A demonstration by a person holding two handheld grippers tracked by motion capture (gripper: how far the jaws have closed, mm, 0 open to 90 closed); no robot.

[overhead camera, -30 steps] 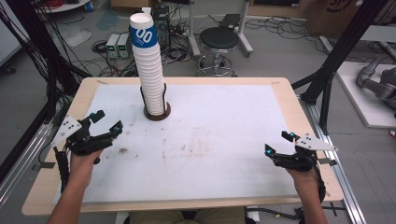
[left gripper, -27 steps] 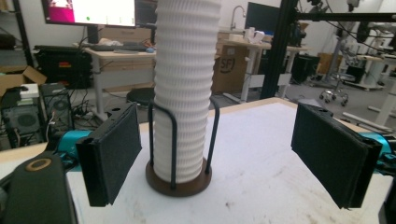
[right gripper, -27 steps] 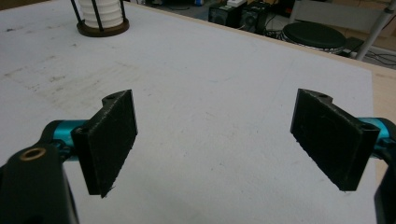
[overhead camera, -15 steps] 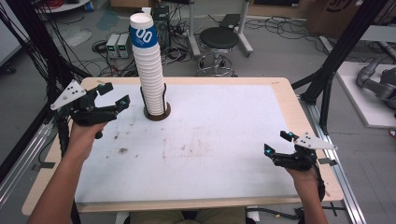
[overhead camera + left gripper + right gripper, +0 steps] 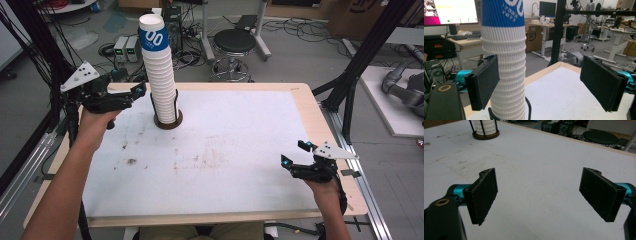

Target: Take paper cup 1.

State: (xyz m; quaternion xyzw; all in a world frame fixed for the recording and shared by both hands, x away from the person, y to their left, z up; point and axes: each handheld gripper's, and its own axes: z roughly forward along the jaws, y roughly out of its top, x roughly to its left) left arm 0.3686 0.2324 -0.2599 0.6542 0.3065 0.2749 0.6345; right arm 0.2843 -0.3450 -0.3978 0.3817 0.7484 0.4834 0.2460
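A workshop with desks, monitors and a black stool is surrounding a wooden-edged table (image 5: 305, 100) covered by a stained white sheet. A tall stack of ribbed white paper cups (image 5: 159, 70), the topmost banded in blue, is standing upright in a round dark holder with black wire uprights (image 5: 167, 120) near the far left of the table. The left gripper (image 5: 137, 91) is hovering just beside the stack's middle, jaws spread wide with nothing between them. The right gripper (image 5: 295, 152) is resting low over the near right of the sheet, well apart from the stack, jaws likewise spread wide and gripping nothing.

black stool (image 5: 234, 41), grey boxes (image 5: 125, 48)
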